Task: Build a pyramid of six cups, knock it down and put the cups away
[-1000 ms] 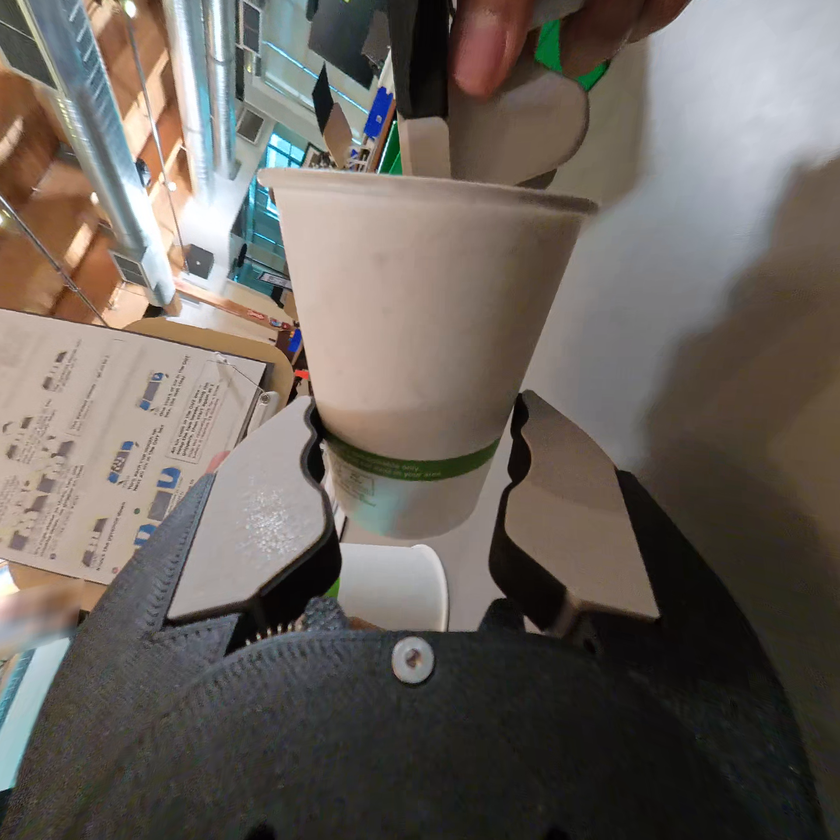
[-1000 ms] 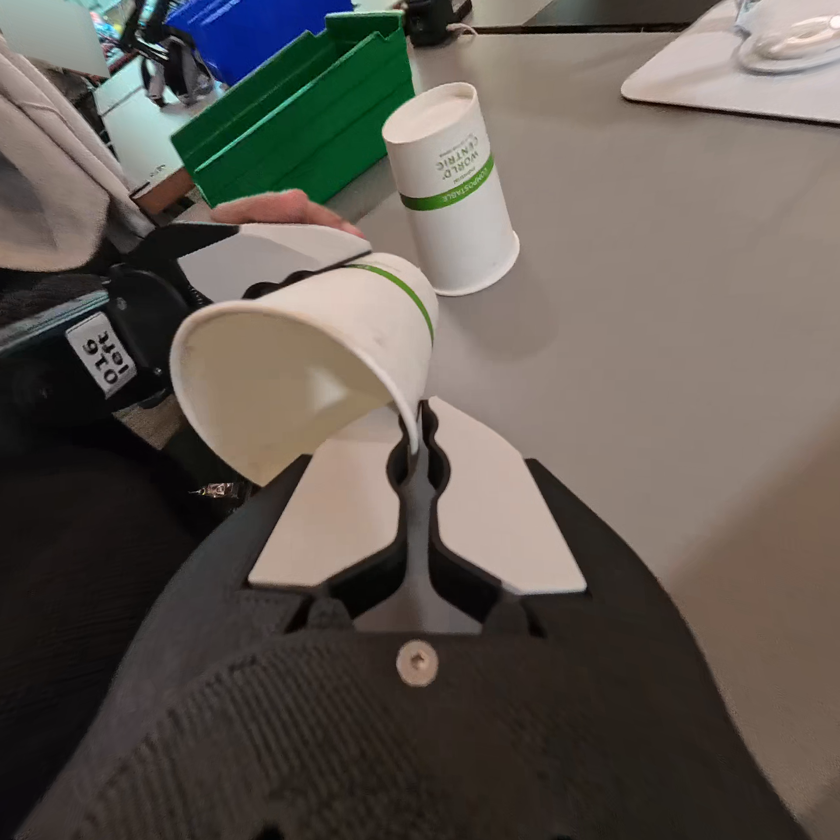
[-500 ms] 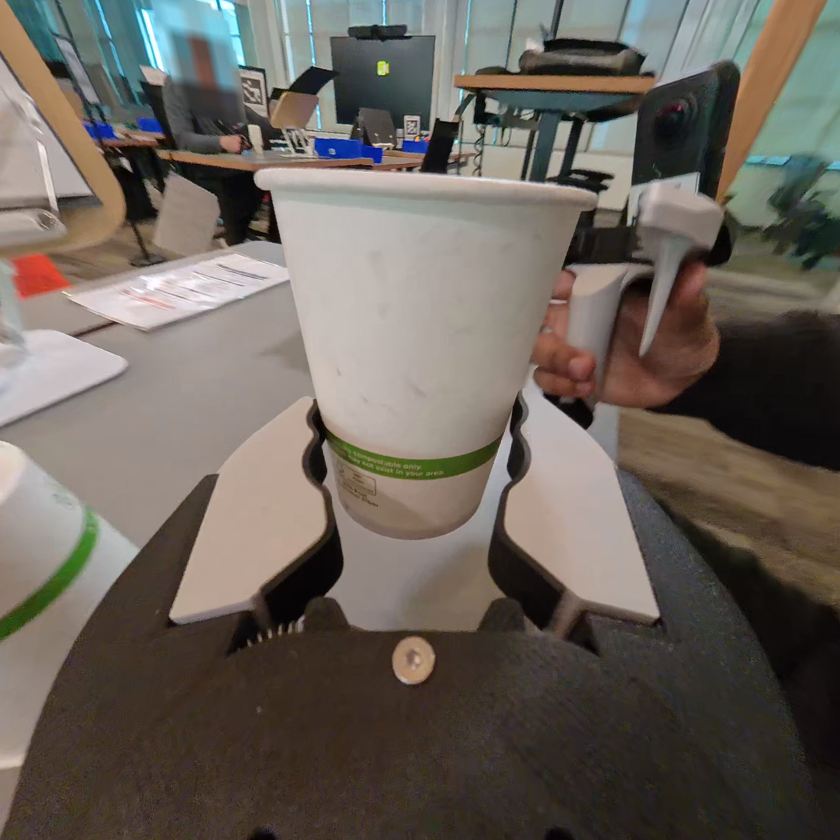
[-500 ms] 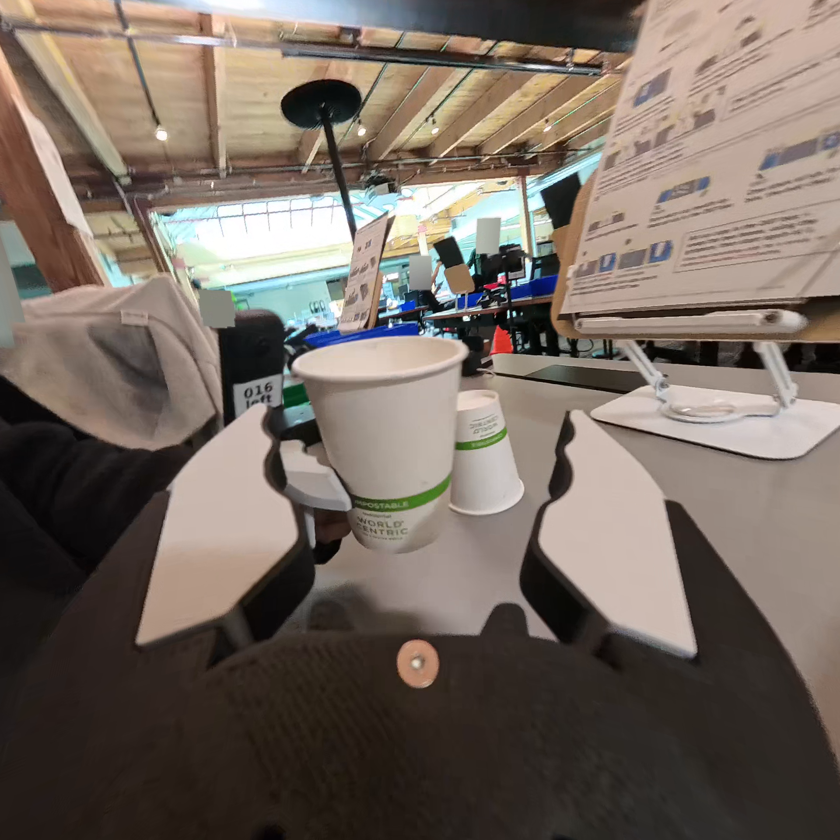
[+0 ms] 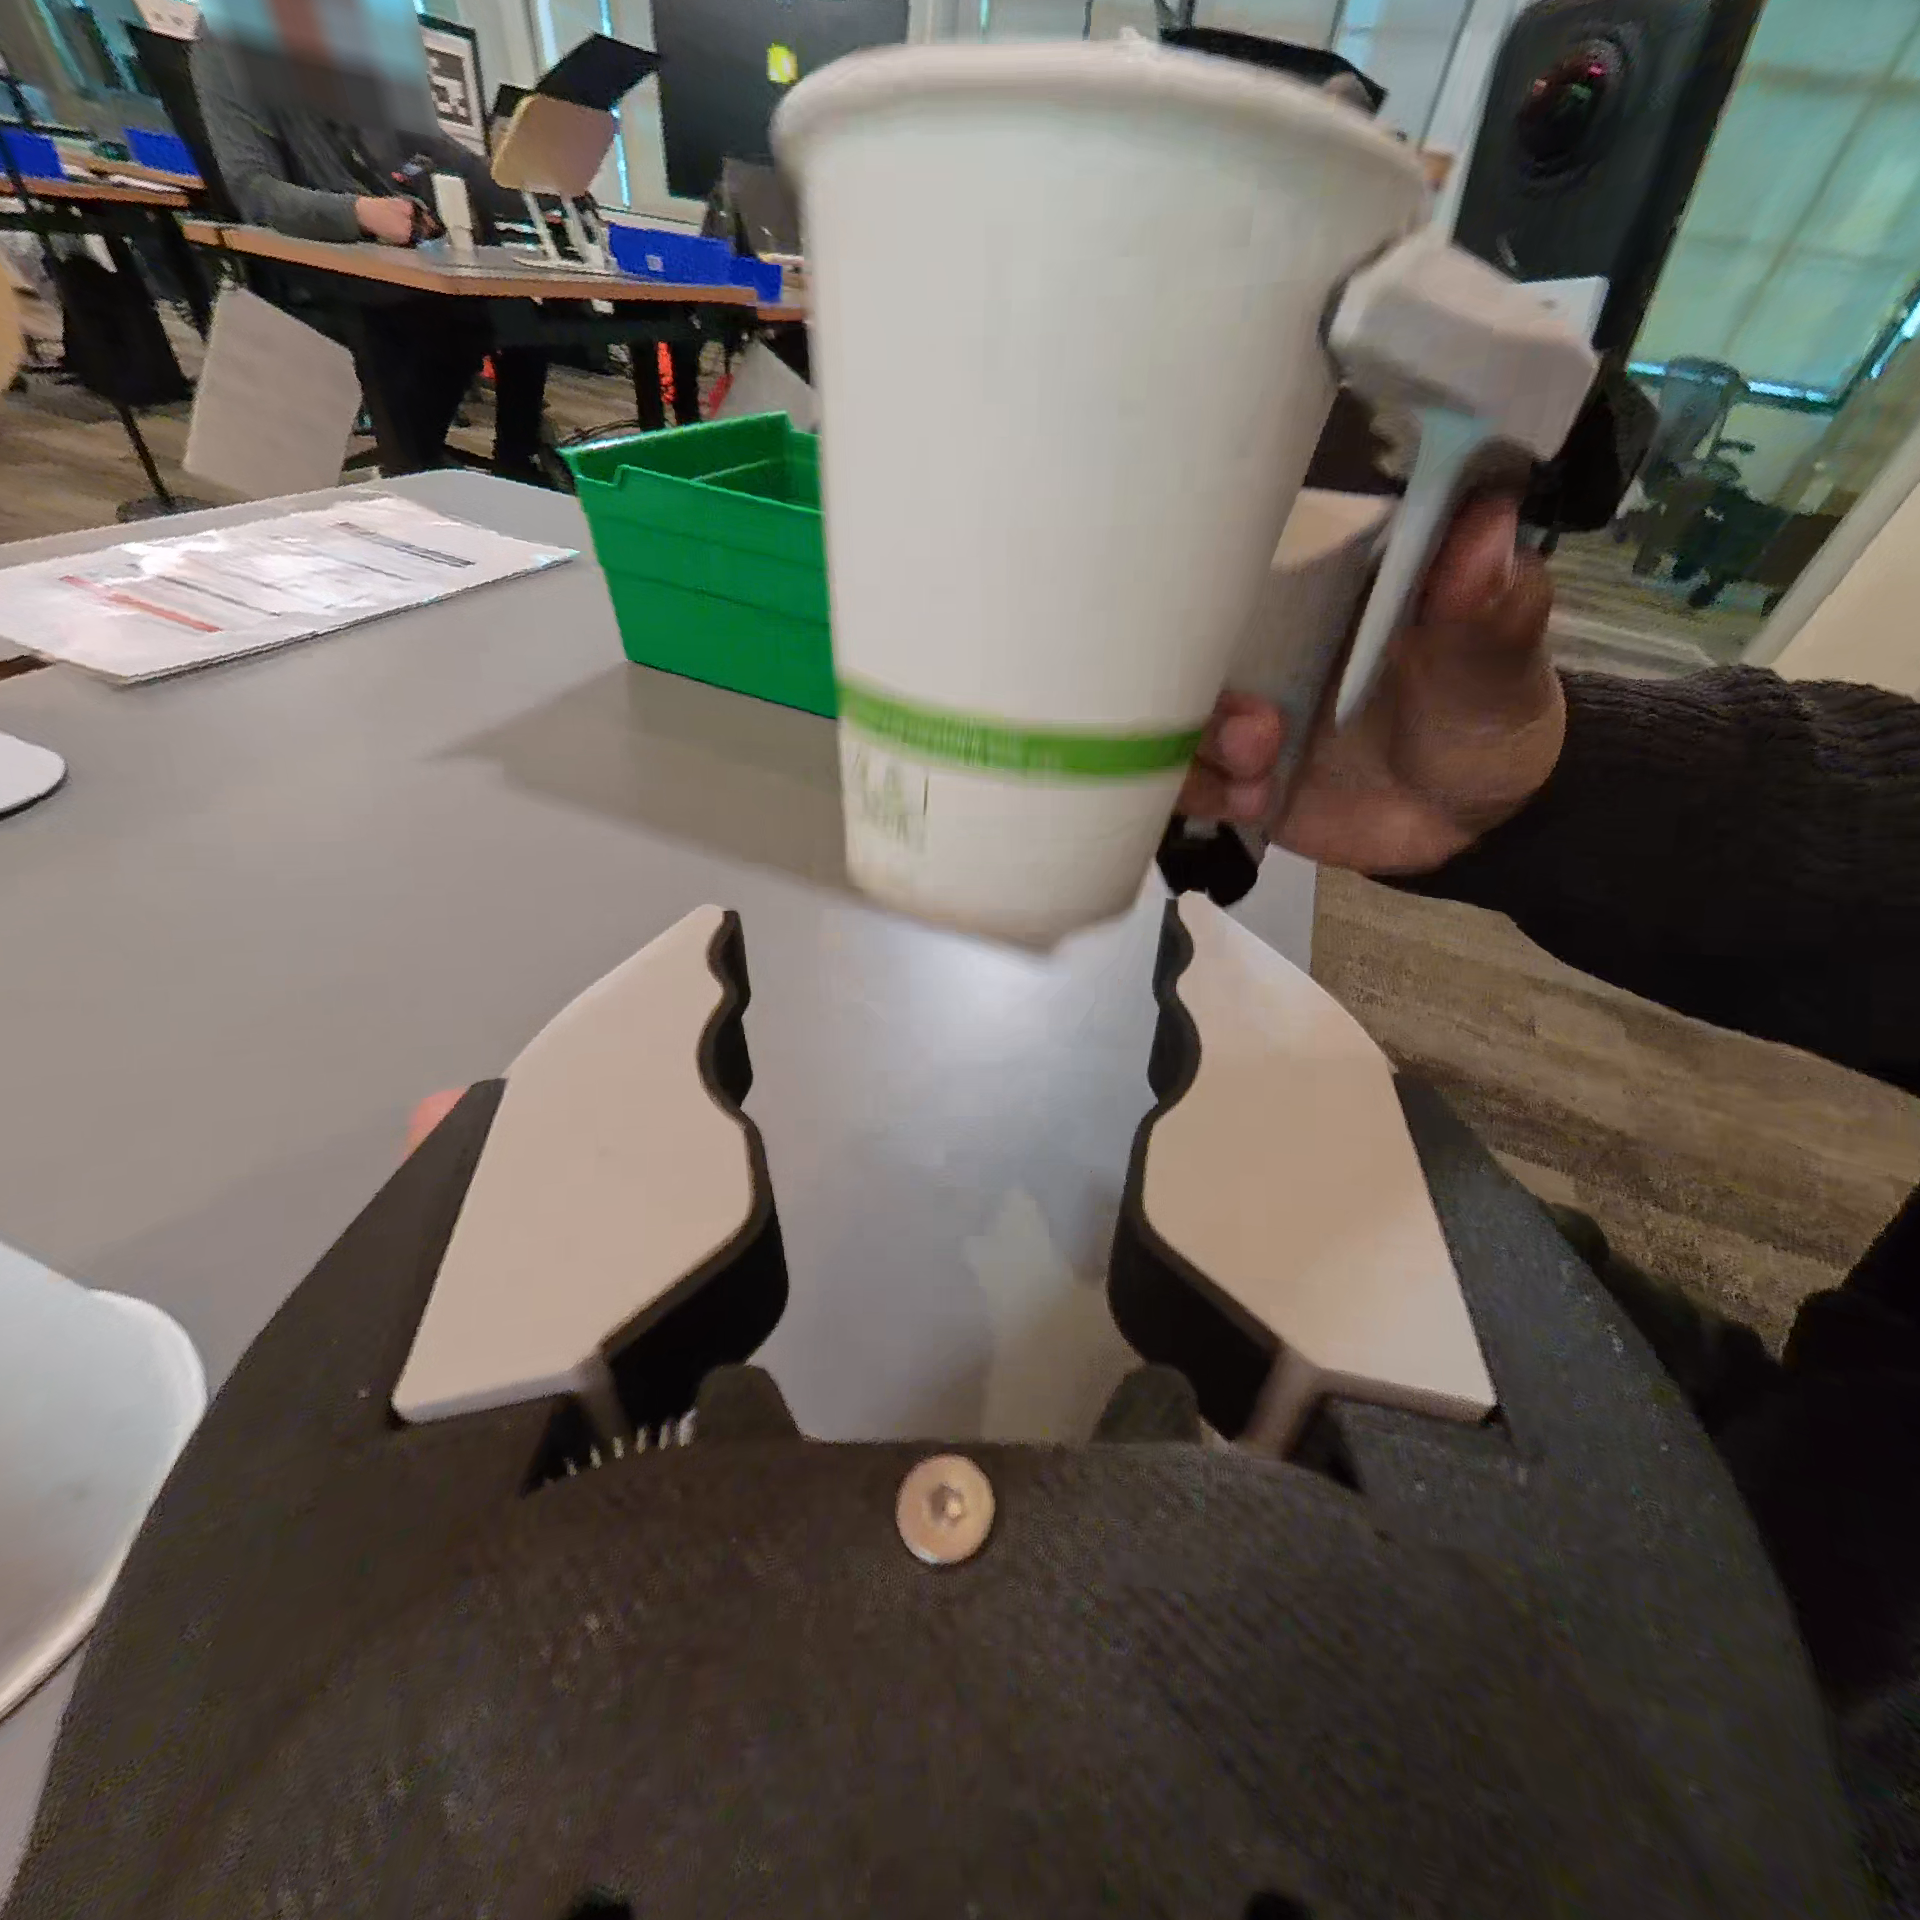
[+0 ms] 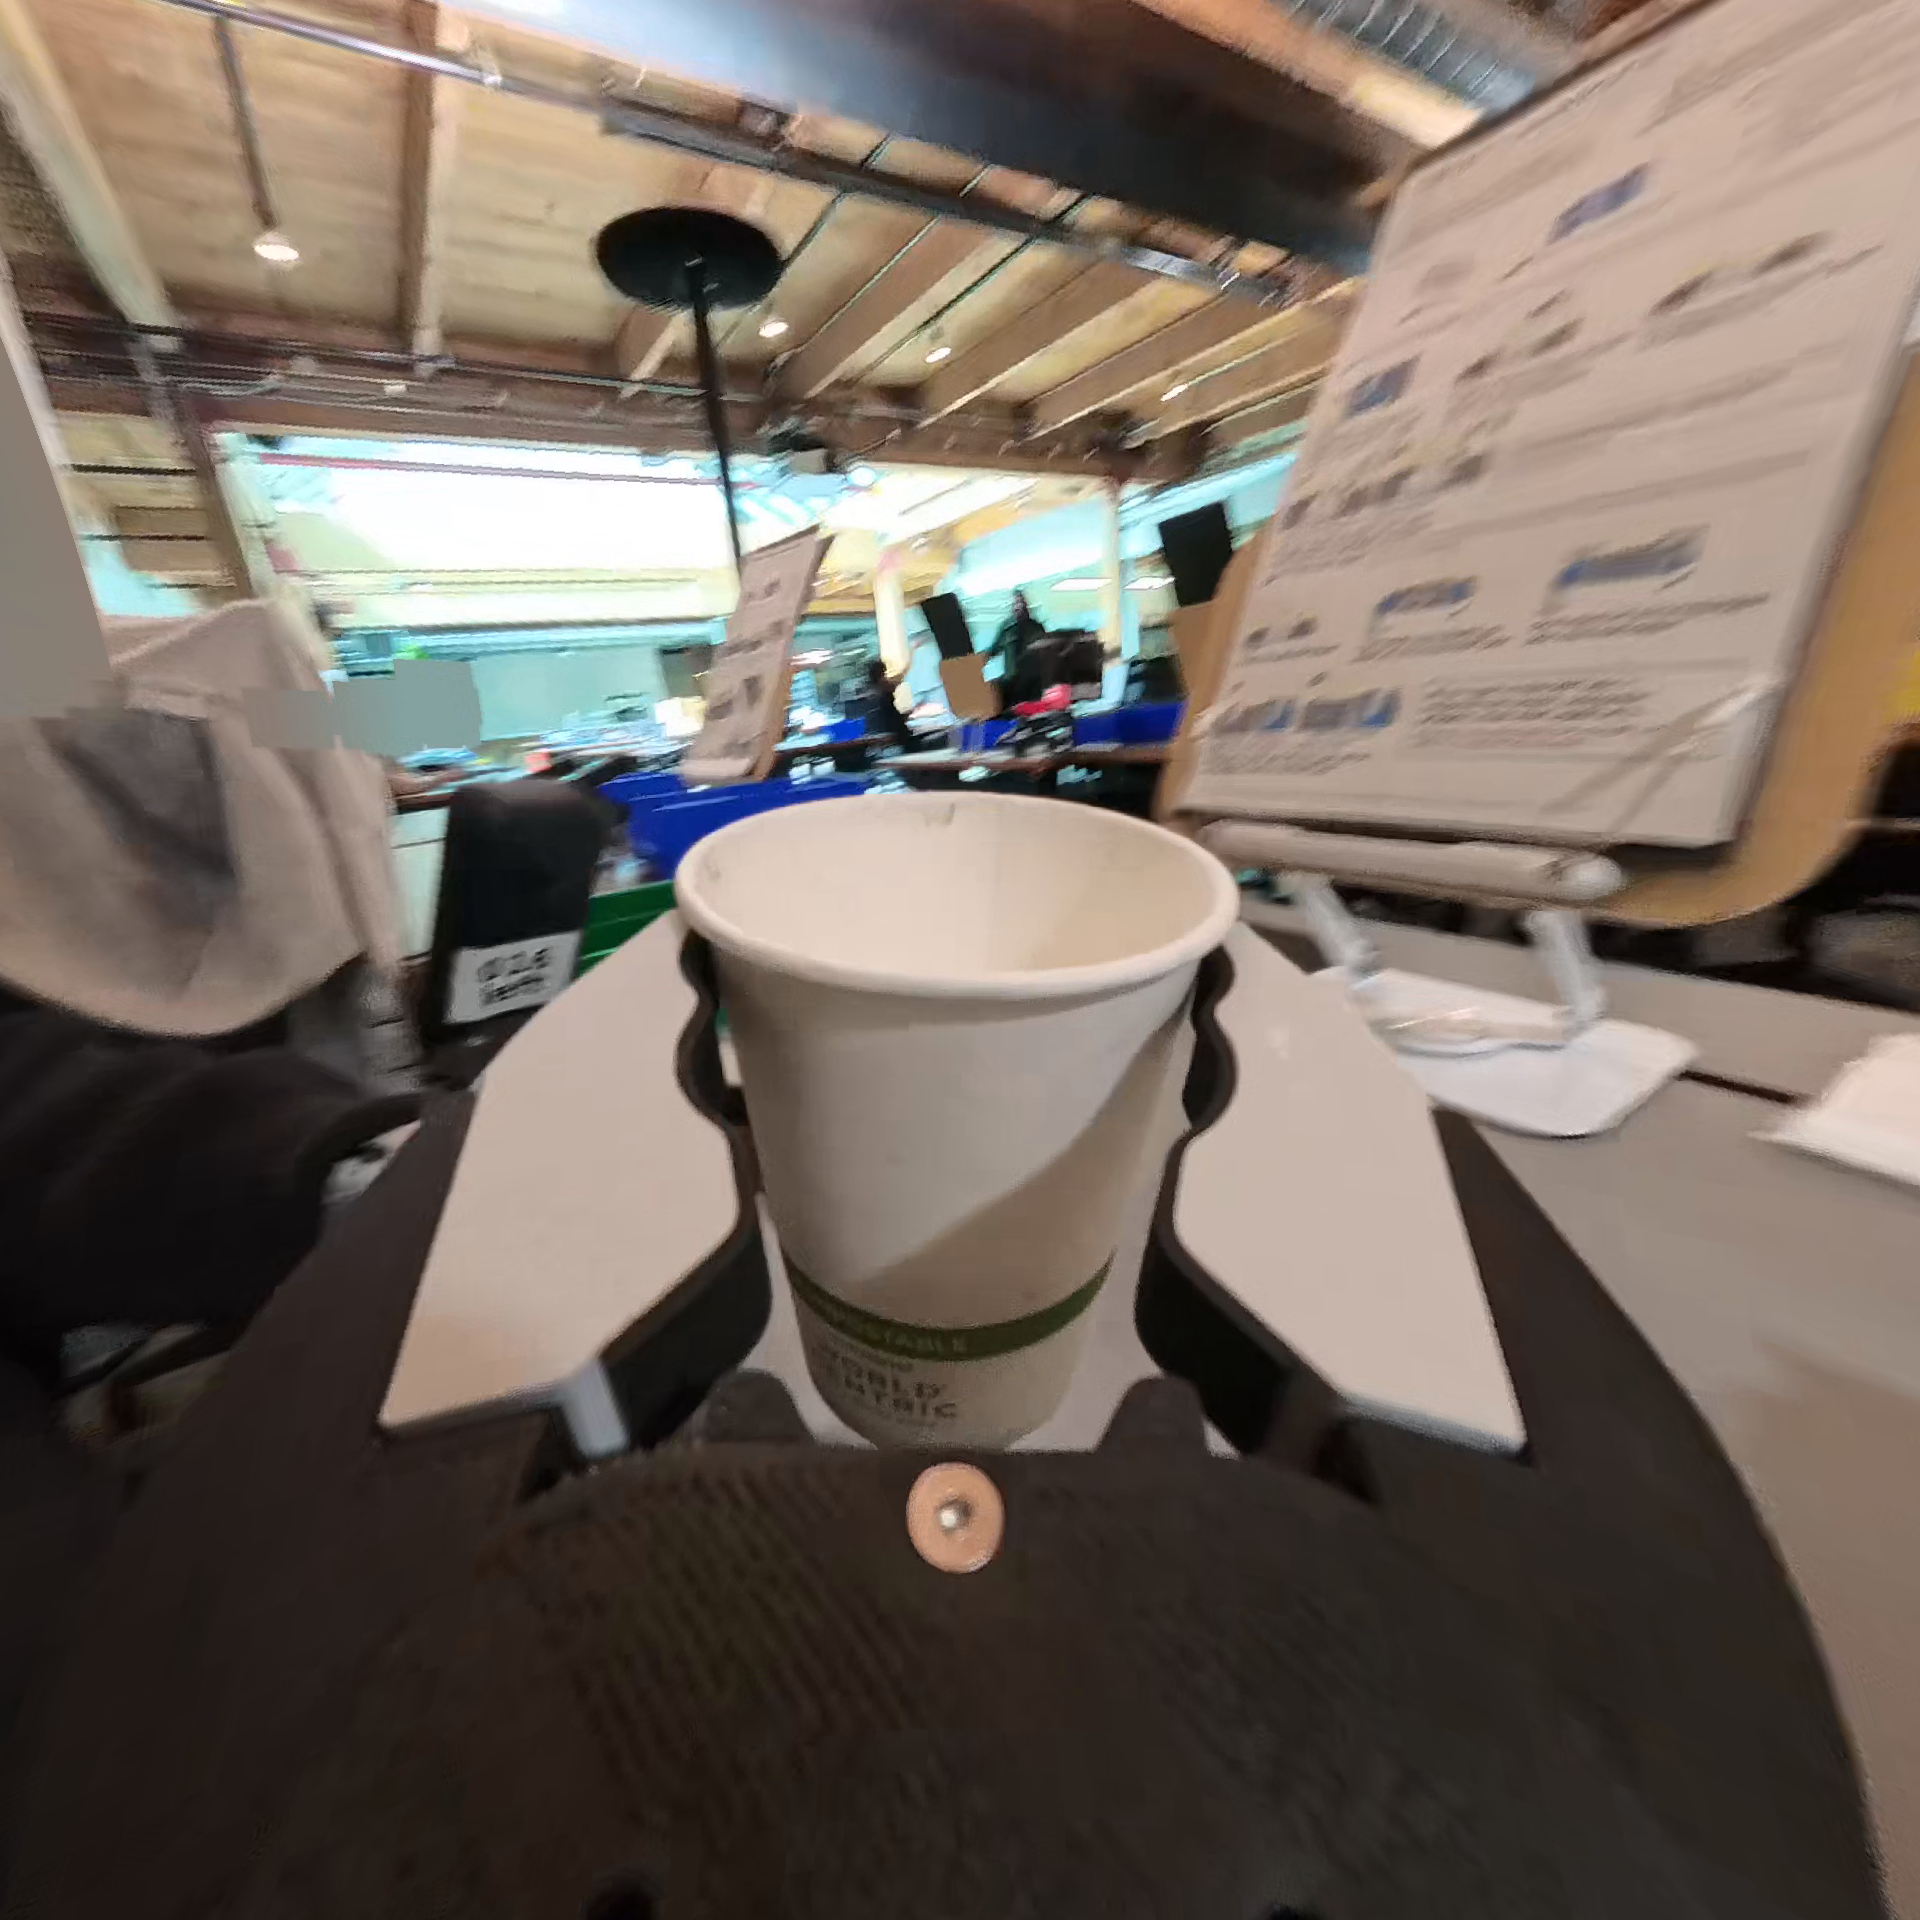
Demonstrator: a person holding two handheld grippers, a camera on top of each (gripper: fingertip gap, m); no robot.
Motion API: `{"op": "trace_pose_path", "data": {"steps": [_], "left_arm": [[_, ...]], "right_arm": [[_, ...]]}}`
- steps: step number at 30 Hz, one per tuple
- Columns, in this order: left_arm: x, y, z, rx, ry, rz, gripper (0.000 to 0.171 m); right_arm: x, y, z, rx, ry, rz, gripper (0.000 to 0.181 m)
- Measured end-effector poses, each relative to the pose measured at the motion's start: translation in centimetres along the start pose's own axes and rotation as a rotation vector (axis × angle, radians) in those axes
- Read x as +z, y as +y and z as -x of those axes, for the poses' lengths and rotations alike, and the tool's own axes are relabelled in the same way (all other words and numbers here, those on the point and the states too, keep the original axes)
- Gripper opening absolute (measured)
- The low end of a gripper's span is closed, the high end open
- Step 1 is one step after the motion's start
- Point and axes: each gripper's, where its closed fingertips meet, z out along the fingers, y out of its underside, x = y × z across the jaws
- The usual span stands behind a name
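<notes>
In the left wrist view, the left gripper [image 5: 951,935] is seen with its jaws spread apart and nothing between them. A white paper cup [image 5: 1049,488] with a green band near its base is seen upright, tilted slightly, just beyond the fingertips and above them, clear of the grey table [image 5: 260,883]. At the far right of the cup, the right gripper [image 5: 1455,343] is seen, held by a hand [image 5: 1423,717] in a dark sleeve; one pale finger is seen against the cup's right side near the rim. Behind the cup, to its left, a green plastic bin [image 5: 707,561] rests on the table. A laminated sheet [image 5: 260,582] lies on the far left of the table. Part of another white cup [image 5: 73,1455] is seen at the near left edge.

In the right wrist view, the right gripper [image 6: 956,997] is clenched on the paper cup [image 6: 956,1091], which is held upright between the two fingers with its open mouth at the top and its inside bare. The dark inner pads are pressed to the cup's sides below the rim. On the far right, an instruction board [image 6: 1558,499] is propped on a white stand [image 6: 1496,1039] on the table [image 6: 1662,1299]. At the far left, the black body of the left gripper [image 6: 509,894] is seen, blurred.
</notes>
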Motion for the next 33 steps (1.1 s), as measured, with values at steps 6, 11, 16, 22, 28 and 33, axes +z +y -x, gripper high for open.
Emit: {"op": "trace_pose_path", "data": {"steps": [6, 11, 16, 22, 28, 33], "left_arm": [[-0.4, -0.2, 1.1, -0.080, -0.028, -0.022, 0.071], [-0.7, 0.5, 0.6, -0.024, -0.039, 0.002, 0.069], [-1.4, 1.3, 0.4, 0.016, -0.072, 0.032, 0.068], [-2.8, 2.1, 0.8, 0.011, -0.124, 0.052, 0.068], [-4.5, 1.7, 1.2, 0.017, -0.176, 0.030, 0.067], [-5.1, 1.4, 1.6, 0.010, -0.192, 0.015, 0.066]], "right_arm": [[-7.2, -10.0, -10.7, -0.277, 0.462, -0.137, 0.089], [-16.1, -13.2, -19.4, -0.442, 0.828, -0.169, 0.089], [-19.1, -13.4, -22.3, -0.425, 0.883, -0.251, 0.089], [-17.3, -12.8, -24.2, -0.487, 0.882, -0.268, 0.089], [-17.1, -7.3, -27.8, -0.411, 0.972, 0.002, 0.090], [-18.2, -4.5, -28.4, -0.288, 0.972, 0.114, 0.130]]}}
